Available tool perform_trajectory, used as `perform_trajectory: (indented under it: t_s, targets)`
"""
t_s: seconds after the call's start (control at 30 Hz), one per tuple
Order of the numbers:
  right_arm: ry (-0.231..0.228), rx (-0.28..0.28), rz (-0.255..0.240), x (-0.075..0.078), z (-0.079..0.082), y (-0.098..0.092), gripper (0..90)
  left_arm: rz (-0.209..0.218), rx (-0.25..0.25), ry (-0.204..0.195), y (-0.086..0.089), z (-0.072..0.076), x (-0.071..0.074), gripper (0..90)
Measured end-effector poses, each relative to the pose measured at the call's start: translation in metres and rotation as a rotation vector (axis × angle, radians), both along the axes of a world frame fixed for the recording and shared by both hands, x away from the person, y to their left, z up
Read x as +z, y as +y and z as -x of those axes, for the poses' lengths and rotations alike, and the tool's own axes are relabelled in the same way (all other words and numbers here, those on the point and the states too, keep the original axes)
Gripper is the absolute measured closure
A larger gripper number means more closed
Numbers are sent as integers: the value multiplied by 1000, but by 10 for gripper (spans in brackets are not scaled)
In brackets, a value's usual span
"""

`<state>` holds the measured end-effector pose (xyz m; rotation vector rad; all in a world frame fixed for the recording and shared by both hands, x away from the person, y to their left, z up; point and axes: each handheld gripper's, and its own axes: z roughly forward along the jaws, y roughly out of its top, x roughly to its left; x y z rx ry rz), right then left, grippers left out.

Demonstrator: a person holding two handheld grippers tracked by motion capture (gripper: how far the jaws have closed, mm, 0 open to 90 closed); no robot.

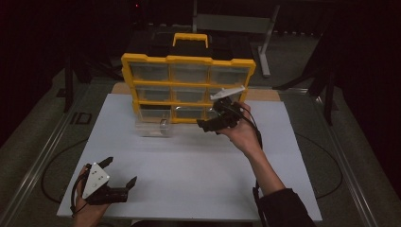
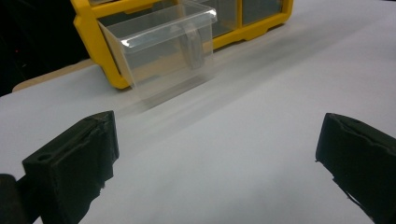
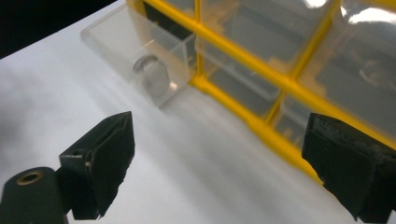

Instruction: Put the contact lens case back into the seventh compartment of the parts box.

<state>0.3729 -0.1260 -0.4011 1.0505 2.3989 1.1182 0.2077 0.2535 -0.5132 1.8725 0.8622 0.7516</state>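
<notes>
A yellow-framed organiser (image 1: 188,88) with clear drawers stands upright at the far side of the white board (image 1: 189,165). Its bottom-left clear drawer (image 1: 154,124) (image 2: 161,44) (image 3: 140,56) is pulled out over the board. My right gripper (image 1: 202,124) is held up in front of the cabinet's bottom-right drawers, jaws open with nothing between them; the yellow frame (image 3: 261,126) runs close ahead of it. My left gripper (image 1: 120,171) rests low at the board's near-left corner, jaws spread wide and empty, facing the pulled-out drawer.
A dark case with a yellow handle (image 1: 190,39) sits behind the organiser. Metal rails (image 1: 42,156) run along the table's left side, and a cable loops on the dark surface (image 1: 326,161) around the board.
</notes>
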Motion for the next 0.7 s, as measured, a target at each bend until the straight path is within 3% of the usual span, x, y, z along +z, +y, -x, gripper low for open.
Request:
perform_trajectory:
  t_s: [0.27,0.37,0.43,0.47,0.6,0.63,0.7]
  targets:
    - [-65,-62,-72,-28,44,-48,102,26,20,3,0,-6,3,3]
    - [-130,-79,-33,-37,61,-62,102,39,26,-4,2,-9,6,3]
    - [-145,-81,-25,-40,67,-66,102,51,34,-4,4,-11,8,3]
    - [-178,-92,-32,-47,81,-78,102,56,37,-4,5,-12,9,3]
    - [-157,-155,-113,-70,111,-107,102,78,47,-7,8,-16,11,3]
    - [-167,-169,-110,-76,117,-112,102,84,47,-7,8,-17,12,3]
    - [-184,-208,-152,-89,133,-126,102,81,48,-10,7,-19,12,3]
